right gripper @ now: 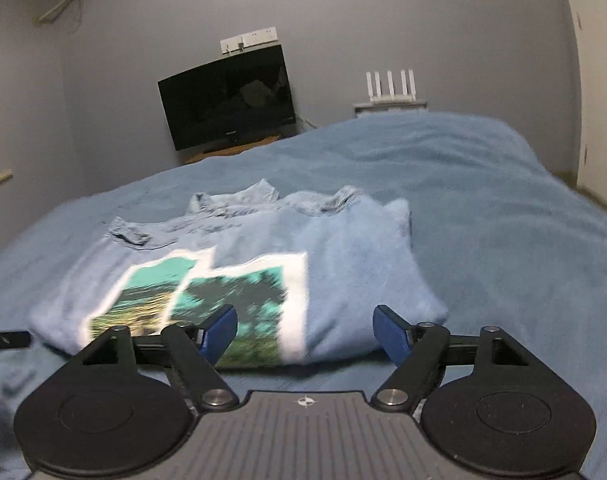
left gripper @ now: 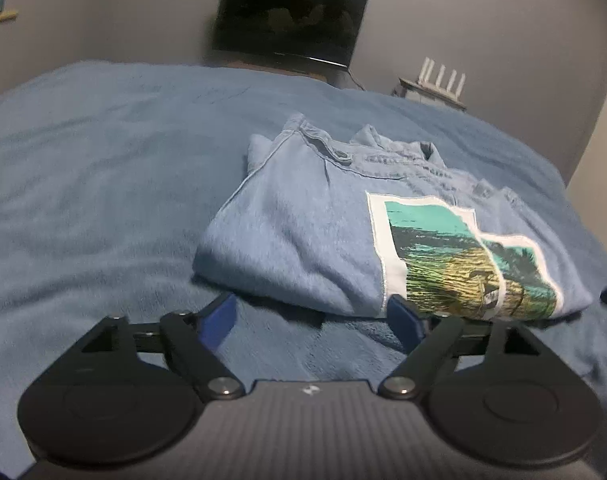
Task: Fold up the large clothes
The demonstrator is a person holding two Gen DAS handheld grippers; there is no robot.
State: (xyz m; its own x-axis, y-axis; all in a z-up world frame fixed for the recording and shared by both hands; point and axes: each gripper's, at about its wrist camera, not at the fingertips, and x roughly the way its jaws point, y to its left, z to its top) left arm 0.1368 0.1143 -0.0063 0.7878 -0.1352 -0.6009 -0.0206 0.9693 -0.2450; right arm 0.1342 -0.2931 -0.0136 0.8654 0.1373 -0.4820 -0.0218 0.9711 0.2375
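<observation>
**Operator:** One garment (left gripper: 303,232) fills my view: a large light-blue shirt, already folded into a compact bundle. It lies flat on the bed (left gripper: 103,184), which wears a blue blanket. A printed picture in teal, green and white faces up, and the collar sits at the far edge.

**Listener:** Where are your tools?

**Operator:** Just short of the bundle's near edge. My left gripper (left gripper: 317,316) has its fingers spread wide with nothing between them, and only blanket lies below them. My right gripper (right gripper: 305,330) is likewise spread and empty, hovering over the near hem by the print. Neither pinches cloth.

**Listener:** What is left to do?

**Operator:** Little, I judge. If I tidy, I would press lightly along the near fold, keep both tools level, and avoid snagging the top layer.

**Listener:** And beyond the bed?

**Operator:** I see grey walls, a dark television (right gripper: 227,102), and a white router (right gripper: 391,90) with upright antennas.
</observation>
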